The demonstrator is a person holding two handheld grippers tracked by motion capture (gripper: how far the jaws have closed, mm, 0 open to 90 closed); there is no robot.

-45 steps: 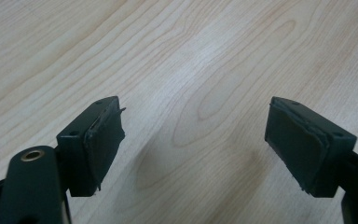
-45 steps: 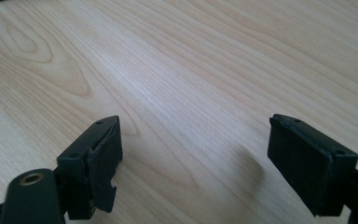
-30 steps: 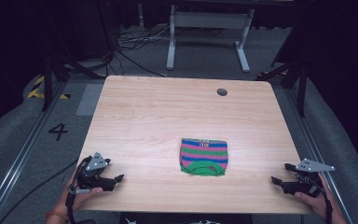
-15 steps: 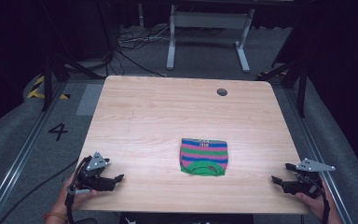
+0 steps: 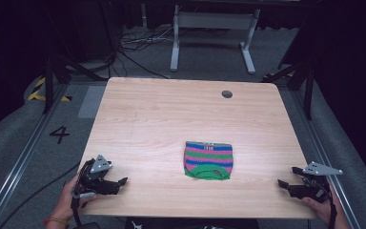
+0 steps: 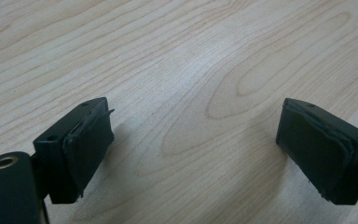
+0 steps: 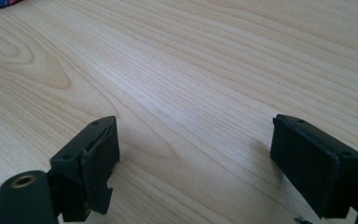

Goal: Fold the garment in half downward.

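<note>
- Two grippers rested at the near edge of the wooden table (image 5: 171, 114), one in each hand
- Left gripper (image 5: 116, 183) sat at the near left corner; its jaws had just been widening and stood apart over bare wood, nothing between them
- Right gripper (image 5: 286, 183) lay at the near right corner, jaws spread, nothing between them
- Folded striped cloth (image 5: 208, 160), pink, blue and green, lay between the two grippers, a little farther out, well apart from both
</note>
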